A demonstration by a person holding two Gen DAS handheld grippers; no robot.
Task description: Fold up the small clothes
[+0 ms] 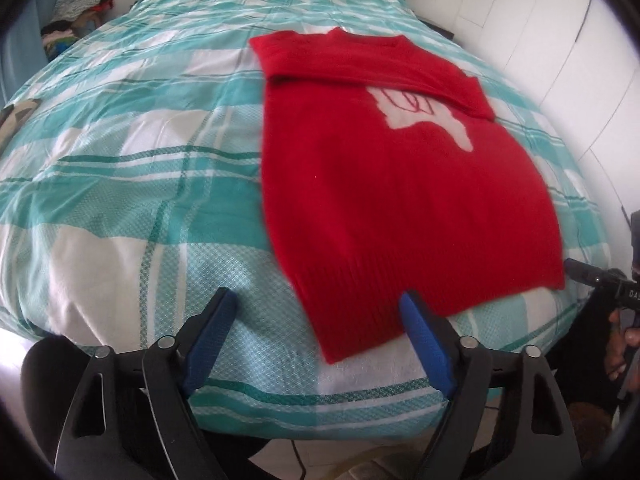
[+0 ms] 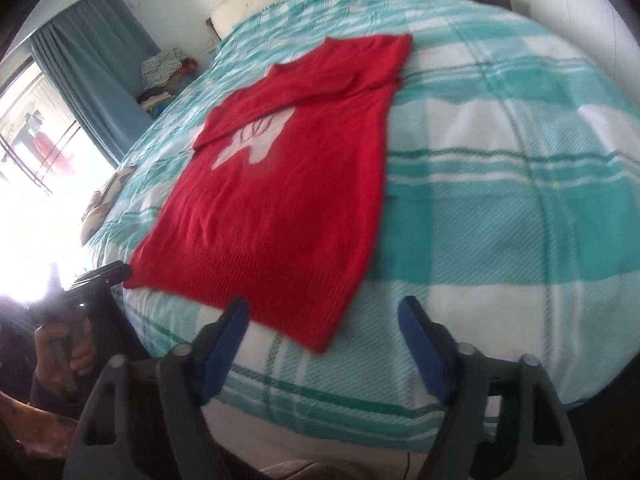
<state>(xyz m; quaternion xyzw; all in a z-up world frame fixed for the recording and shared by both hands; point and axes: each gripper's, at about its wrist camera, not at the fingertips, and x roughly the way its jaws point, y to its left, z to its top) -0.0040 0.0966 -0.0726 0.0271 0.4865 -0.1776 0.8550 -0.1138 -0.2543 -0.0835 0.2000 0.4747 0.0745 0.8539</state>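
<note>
Red sweater [image 1: 384, 184] flat on checked bedspread [image 1: 132, 184], hem nearest tongs, sleeves folded across chest | left gripper [image 1: 320, 316]: jaws spread wide, empty, at lower frame; hem corner lies between its fingertips | right gripper [image 2: 322, 322]: jaws apart, empty, lower frame; hem corner just above the gap.

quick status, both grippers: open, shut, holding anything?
Left gripper: open, holding nothing; its right finger lies over the hem of the red sweater.
Right gripper: open, holding nothing, at the hem's near corner.
</note>
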